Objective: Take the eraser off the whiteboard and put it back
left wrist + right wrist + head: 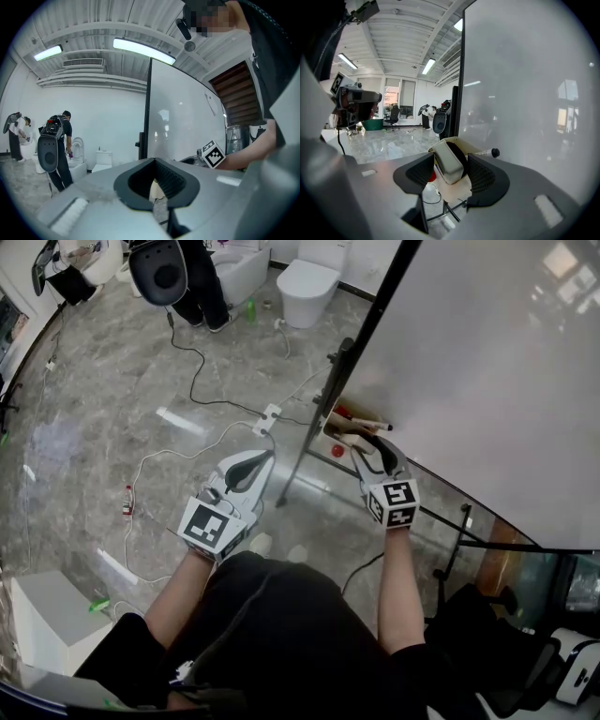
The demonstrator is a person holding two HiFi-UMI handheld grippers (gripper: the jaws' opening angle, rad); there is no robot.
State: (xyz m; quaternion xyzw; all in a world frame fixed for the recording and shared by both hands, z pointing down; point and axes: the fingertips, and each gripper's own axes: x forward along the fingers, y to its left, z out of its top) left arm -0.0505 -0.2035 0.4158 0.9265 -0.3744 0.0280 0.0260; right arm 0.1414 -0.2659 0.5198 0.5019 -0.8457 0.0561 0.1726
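The white eraser [449, 166] with its black felt side lies tilted on the cream tray [459, 190] at the foot of the whiteboard [487, 371]. My right gripper [367, 444] reaches to the tray, and its jaws stand on either side of the eraser with a thin gap at the right pad [480, 176]. In the head view the eraser is mostly hidden by that gripper. My left gripper [265, 457] hangs over the floor left of the board's stand, jaws together and empty, also seen in its own view [157, 187].
A marker [487, 153] lies on the tray behind the eraser, and a red piece [337, 450] sits under the tray. The board's black stand leg [305, 451] slants to the floor. Cables and a power strip [267, 418] lie there. A toilet [309, 277] and people stand at the back.
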